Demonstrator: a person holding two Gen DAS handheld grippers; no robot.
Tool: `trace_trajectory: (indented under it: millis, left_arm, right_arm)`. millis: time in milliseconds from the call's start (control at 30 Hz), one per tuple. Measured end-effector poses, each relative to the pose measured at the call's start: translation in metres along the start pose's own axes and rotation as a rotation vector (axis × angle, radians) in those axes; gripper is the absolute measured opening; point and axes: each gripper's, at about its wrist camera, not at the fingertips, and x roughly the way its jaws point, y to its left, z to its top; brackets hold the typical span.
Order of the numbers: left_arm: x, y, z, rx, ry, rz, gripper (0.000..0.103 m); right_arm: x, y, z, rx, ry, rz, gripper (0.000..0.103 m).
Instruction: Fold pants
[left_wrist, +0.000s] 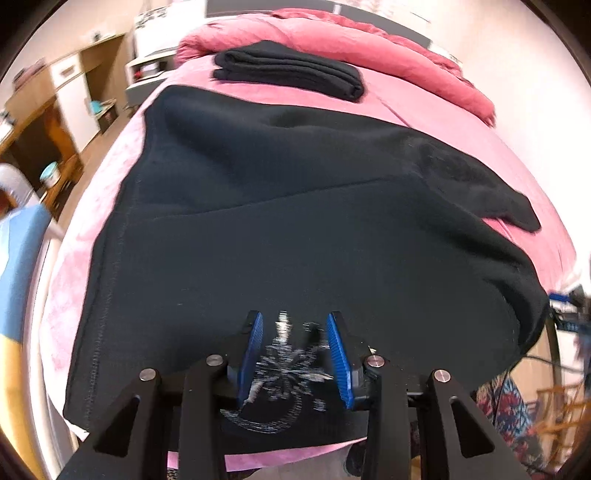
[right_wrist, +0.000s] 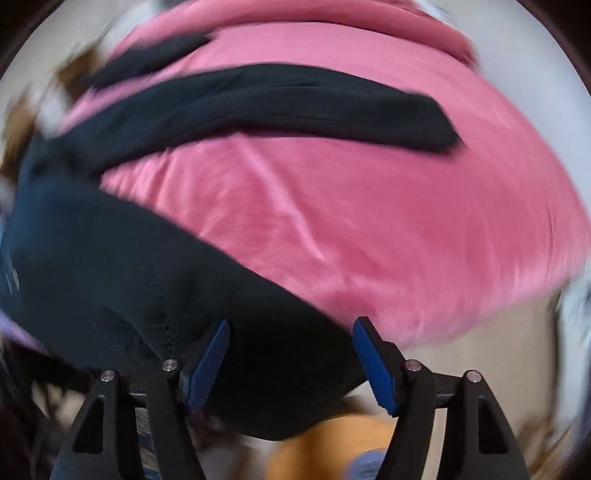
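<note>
Pants, black, lie spread across the pink bed, directly ahead of both grippers. Left gripper stands released, its blue pads apart over the near edge of the cloth, astride a white print; whether the pads touch the fabric cannot be told. Right gripper is likewise released, jaws wide, with a dark fold of the pants beneath and to its left; one leg stretches across the bed farther ahead. Contact is unclear owing to blur. Beyond the left gripper, past the pants, a folded black garment rests before a red duvet.
</note>
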Motion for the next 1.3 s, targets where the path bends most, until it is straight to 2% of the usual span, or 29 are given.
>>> trace_trajectory:
  millis: [67, 200, 267, 467, 533, 800, 967, 1100, 1167, 1233, 1267, 1300]
  left_arm:
    - [-0.001, -0.009, 0.0, 0.033, -0.006, -0.014, 0.037]
    - [-0.001, -0.022, 0.0, 0.057, -0.016, -0.008, 0.042]
    - [-0.001, -0.024, 0.0, 0.06, -0.017, -0.002, 0.042]
    - [-0.002, -0.027, 0.0, 0.066, -0.017, 0.017, 0.042]
    - [-0.002, -0.027, 0.0, 0.063, -0.022, 0.02, 0.042]
    - [-0.003, -0.013, -0.006, 0.041, -0.03, 0.014, 0.042]
    - [0.004, -0.001, -0.008, 0.027, -0.012, 0.037, 0.043]
    - [0.012, 0.015, -0.014, -0.003, 0.019, 0.089, 0.043]
    - [0.015, 0.025, -0.016, -0.021, 0.036, 0.13, 0.043]
    - [0.014, 0.036, -0.019, -0.037, 0.042, 0.166, 0.043]
    - [0.013, 0.042, -0.02, -0.043, 0.043, 0.173, 0.046]
    - [0.013, 0.046, -0.021, -0.049, 0.043, 0.184, 0.05]
  right_arm:
    - [0.011, 0.001, 0.008, -0.085, 0.07, 0.037, 0.073]
    - [0.028, -0.003, 0.02, -0.123, 0.157, 0.102, 0.071]
    - [0.029, -0.001, 0.022, -0.141, 0.164, 0.126, 0.049]
    - [0.024, 0.019, 0.015, -0.164, 0.15, 0.085, 0.015]
    - [0.017, 0.025, 0.01, -0.168, 0.147, 0.054, 0.013]
    - [-0.034, 0.054, 0.02, -0.251, 0.137, -0.141, 0.011]
    - [-0.062, 0.075, 0.062, -0.353, 0.115, -0.27, 0.011]
    - [-0.048, 0.079, 0.108, -0.432, 0.129, -0.382, 0.011]
    - [-0.025, 0.082, 0.126, -0.434, 0.16, -0.417, 0.017]
    - [-0.012, 0.079, 0.137, -0.392, 0.143, -0.457, 0.022]
    - [-0.005, 0.076, 0.145, -0.332, 0.134, -0.437, 0.032]
    - [-0.008, 0.066, 0.152, -0.21, 0.122, -0.35, 0.039]
